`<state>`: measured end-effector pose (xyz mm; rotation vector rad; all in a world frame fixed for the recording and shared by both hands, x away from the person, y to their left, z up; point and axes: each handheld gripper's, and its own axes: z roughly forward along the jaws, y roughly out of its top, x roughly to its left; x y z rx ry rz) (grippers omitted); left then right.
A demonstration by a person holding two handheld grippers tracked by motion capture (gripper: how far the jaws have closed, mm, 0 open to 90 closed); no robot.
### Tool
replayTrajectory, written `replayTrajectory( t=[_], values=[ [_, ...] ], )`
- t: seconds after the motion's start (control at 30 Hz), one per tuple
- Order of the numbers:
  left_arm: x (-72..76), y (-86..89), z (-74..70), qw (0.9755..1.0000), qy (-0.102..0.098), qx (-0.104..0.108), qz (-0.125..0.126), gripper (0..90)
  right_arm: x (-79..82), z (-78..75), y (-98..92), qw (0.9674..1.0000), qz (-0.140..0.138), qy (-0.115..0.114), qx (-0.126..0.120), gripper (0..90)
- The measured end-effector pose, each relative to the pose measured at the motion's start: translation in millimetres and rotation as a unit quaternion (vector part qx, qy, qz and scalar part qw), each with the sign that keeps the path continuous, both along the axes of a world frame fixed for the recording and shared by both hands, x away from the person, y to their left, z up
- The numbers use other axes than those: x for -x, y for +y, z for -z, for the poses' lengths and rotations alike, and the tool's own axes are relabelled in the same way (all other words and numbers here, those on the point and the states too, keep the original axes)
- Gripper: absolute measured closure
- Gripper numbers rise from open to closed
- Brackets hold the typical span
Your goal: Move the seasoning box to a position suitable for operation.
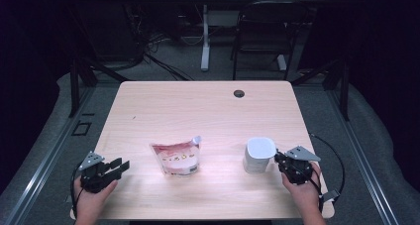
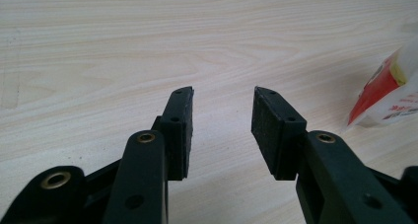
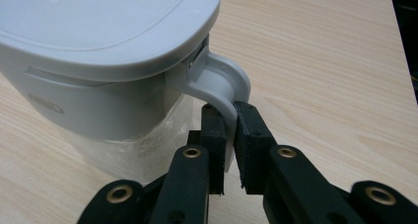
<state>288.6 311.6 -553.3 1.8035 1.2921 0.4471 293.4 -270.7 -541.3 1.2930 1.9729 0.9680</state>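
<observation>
A white lidded container with a side handle stands on the wooden table at the right. My right gripper is shut on that handle, its black pads pinching it from both sides. A red and white pouch lies flat near the table's middle; its corner shows at the right edge of the left gripper view. My left gripper rests at the table's front left, open, with nothing between its pads, a short way left of the pouch.
A round cable hole sits near the table's far edge. Beyond the table stand a dark chair and a white desk leg with cables on the floor. Bare wood stretches across the far half of the table.
</observation>
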Motion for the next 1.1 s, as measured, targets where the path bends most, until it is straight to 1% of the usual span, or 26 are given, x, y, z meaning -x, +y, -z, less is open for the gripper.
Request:
replayTrajectory(
  t=[0.2, 0.23, 0.33, 0.43, 0.47, 0.5, 0.63, 0.7, 0.73, 0.77, 0.8, 0.87, 0.93, 0.97, 1.1],
  values=[
    [-2.3, -2.0, -0.4, 1.0, 0.0, 0.002, 0.003, 60.3, 3.7, -0.4, 3.4, 1.0, 0.0, 0.001, 0.0, 83.3],
    [-2.8, -2.7, -0.8, 1.0, 0.001, 0.001, 0.005, 60.3, 5.7, -1.1, 5.8, 1.0, 0.0, 0.005, 0.002, 83.2],
    [-4.2, -3.5, -0.8, 1.0, 0.0, 0.0, 0.007, 60.3, 9.1, -1.4, 10.8, 1.0, 0.0, 0.005, 0.002, 83.0],
    [-5.6, -4.9, -0.7, 1.0, -0.003, 0.001, 0.006, 60.4, 13.0, -2.7, 15.9, 0.9999, -0.008, 0.009, 0.012, 82.9],
    [-6.2, -4.9, -1.2, 1.0, 0.001, -0.001, 0.008, 60.6, 14.1, -2.6, 18.3, 0.9999, -0.01, 0.007, 0.01, 82.8],
    [-6.7, -5.3, -0.9, 1.0, -0.001, 0.0, 0.008, 60.7, 15.6, -3.4, 20.7, 0.9997, -0.015, 0.01, 0.015, 82.9],
    [-8.5, -6.2, -0.6, 1.0, -0.001, 0.002, 0.008, 60.7, 18.7, -3.3, 27.2, 0.9996, -0.022, 0.009, 0.015, 82.7],
    [-9.6, -7.1, -0.9, 1.0, -0.002, 0.001, 0.009, 60.7, 23.7, -4.6, 33.5, 0.9993, -0.03, 0.01, 0.022, 81.5],
    [-9.6, -7.1, -0.9, 1.0, -0.002, 0.001, 0.009, 60.6, 23.7, -4.6, 33.5, 0.9993, -0.03, 0.01, 0.022, 81.5],
    [-10.4, -7.2, -1.1, 1.0, -0.001, 0.001, 0.009, 60.6, 27.7, -6.1, 35.9, 0.999, -0.038, 0.006, 0.021, 79.9],
    [-10.4, -7.2, -1.1, 1.0, -0.001, 0.001, 0.009, 60.6, 27.7, -6.1, 35.9, 0.999, -0.038, 0.006, 0.021, 79.9],
    [-11.4, -7.6, -0.8, 1.0, 0.0, 0.001, 0.008, 60.6, 32.6, -7.3, 38.5, 0.9989, -0.041, 0.0, 0.02, 78.6],
    [-11.8, -7.8, -0.7, 1.0, -0.001, 0.001, 0.008, 60.6, 34.3, -7.8, 38.9, 0.9989, -0.044, 0.001, 0.019, 78.6],
    [-12.4, -8.2, -0.8, 1.0, -0.002, 0.002, 0.009, 60.6, 38.0, -8.1, 40.3, 0.9987, -0.049, 0.0, 0.014, 78.7],
    [-13.3, -8.4, -1.1, 0.9999, 0.0, 0.002, 0.011, 60.5, 43.8, -9.6, 41.9, 0.9979, -0.063, 0.0, 0.016, 80.1]
  ],
)
